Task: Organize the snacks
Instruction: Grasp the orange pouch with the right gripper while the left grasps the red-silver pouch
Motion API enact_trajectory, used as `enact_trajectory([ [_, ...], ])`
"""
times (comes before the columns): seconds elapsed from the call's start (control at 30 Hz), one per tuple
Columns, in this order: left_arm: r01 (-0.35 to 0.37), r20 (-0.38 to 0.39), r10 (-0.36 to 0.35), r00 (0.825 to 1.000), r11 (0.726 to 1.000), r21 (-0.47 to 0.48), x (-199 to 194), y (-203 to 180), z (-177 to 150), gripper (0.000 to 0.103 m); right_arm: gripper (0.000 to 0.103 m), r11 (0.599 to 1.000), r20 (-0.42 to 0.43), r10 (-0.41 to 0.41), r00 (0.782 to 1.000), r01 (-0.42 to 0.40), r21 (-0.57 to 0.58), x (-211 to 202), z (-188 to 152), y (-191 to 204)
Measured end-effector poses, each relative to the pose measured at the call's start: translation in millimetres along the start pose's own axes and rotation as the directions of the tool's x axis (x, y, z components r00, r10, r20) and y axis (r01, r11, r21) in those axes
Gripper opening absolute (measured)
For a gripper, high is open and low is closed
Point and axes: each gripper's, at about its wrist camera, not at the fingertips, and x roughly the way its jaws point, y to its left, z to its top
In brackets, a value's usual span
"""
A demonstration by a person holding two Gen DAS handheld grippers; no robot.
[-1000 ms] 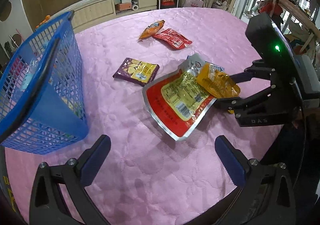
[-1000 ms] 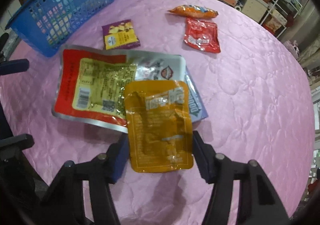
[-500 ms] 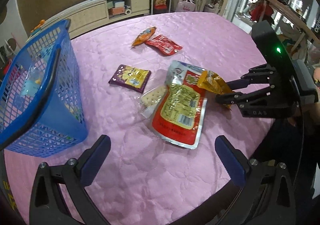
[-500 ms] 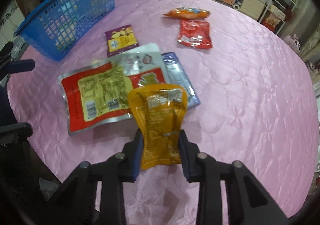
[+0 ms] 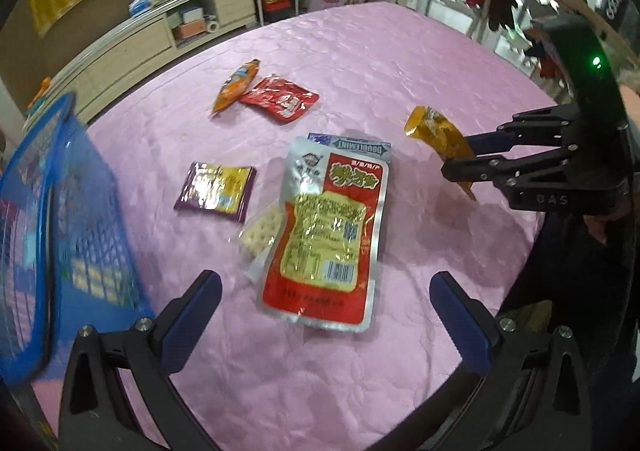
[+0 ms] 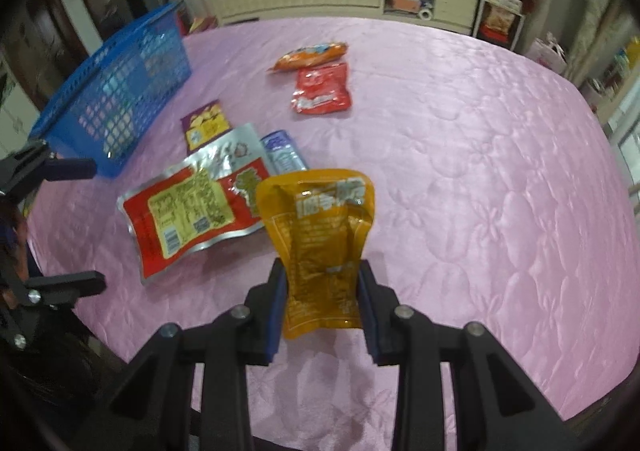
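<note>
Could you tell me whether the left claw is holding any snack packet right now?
No, the left claw stands wide open above the red and silver packet, gripping nothing.

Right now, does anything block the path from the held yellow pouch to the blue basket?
Nothing upright does. The yellow pouch, lifted by the right gripper, only has flat packets below its path to the blue basket.

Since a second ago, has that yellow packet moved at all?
Yes. The yellow packet, pinched in the right tool, was lying on the big red packet; now it is lifted clear of it, above the pink cloth.
</note>
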Motion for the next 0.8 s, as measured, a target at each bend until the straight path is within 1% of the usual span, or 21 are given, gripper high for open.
enact_trajectory([
  [0.13,-0.008,-0.031,0.011,0.999,0.998,0.067,13,-5,11,0.103,0.037,0.999,0.010,0.011,1.000,-0.011,0.051,4,-4,-11],
  [0.2,0.001,-0.051,0.003,0.999,0.996,0.086,21,-5,16,0.103,0.037,0.997,0.006,0.022,1.000,-0.023,0.080,8,-7,-16],
  [0.27,0.024,-0.078,-0.017,0.997,0.995,0.093,32,-4,21,0.103,0.037,0.994,0.009,0.037,0.999,-0.037,0.103,9,-7,-20],
  [0.4,0.036,-0.121,-0.023,0.992,0.994,0.100,53,-5,29,0.103,0.037,0.990,0.029,0.061,0.998,-0.064,0.123,8,-7,-24],
  [0.53,0.032,-0.165,-0.013,0.986,0.993,0.117,72,-8,34,0.103,0.037,0.988,0.038,0.080,0.996,-0.084,0.132,9,-7,-24],
  [0.7,-0.008,-0.204,0.040,0.978,0.988,0.156,88,-15,36,0.103,0.037,0.985,0.038,0.089,0.995,-0.094,0.141,13,-7,-26],
  [0.73,-0.019,-0.196,0.051,0.979,0.987,0.161,89,-16,37,0.102,0.037,0.985,0.040,0.091,0.995,-0.096,0.142,12,-7,-26],
  [0.8,-0.016,-0.196,0.048,0.979,0.987,0.160,91,-17,39,0.097,0.037,0.984,0.045,0.096,0.994,-0.102,0.146,12,-8,-27],
])
